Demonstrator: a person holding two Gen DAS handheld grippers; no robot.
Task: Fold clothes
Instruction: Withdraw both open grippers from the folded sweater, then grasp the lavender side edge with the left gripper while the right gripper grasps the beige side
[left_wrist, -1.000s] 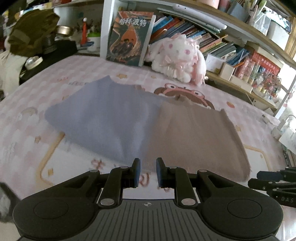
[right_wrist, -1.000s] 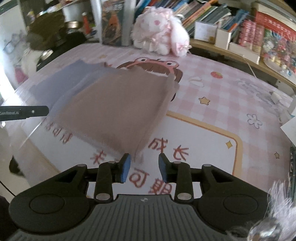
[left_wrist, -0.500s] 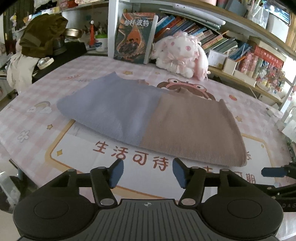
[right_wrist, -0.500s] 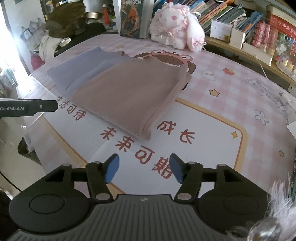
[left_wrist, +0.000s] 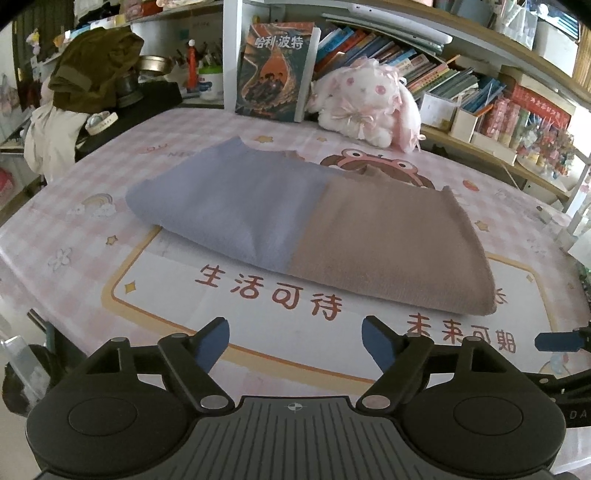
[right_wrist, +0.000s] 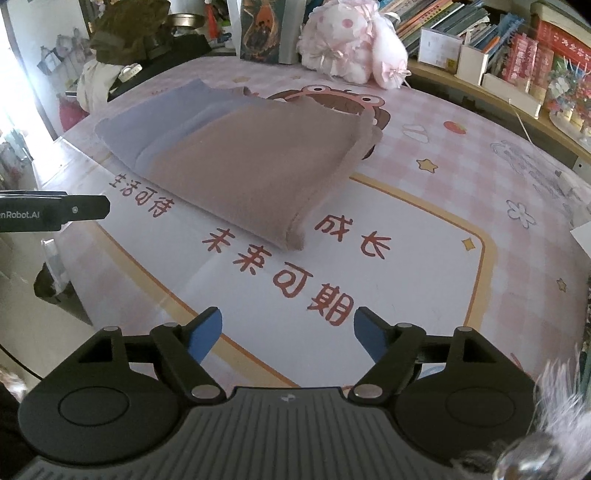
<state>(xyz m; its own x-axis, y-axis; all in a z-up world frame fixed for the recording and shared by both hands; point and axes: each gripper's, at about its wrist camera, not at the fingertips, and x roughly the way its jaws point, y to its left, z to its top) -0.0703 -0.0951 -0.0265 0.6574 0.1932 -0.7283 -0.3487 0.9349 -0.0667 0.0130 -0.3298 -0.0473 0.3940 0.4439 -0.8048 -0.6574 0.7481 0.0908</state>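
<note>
Both sets of jaws stand spread wide and empty, short of the folded garment (left_wrist: 306, 218), which lies flat on the counter (left_wrist: 258, 332) ahead of them. Its long axis runs left to right, blue half left, brown half right. Left gripper (left_wrist: 295, 341) faces its near long edge; right gripper (right_wrist: 288, 334) faces the near right corner, about equally near

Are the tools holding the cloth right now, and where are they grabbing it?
No, nothing is held. The left tool and right tool are both open, short of the folded cloth on the table.
</note>
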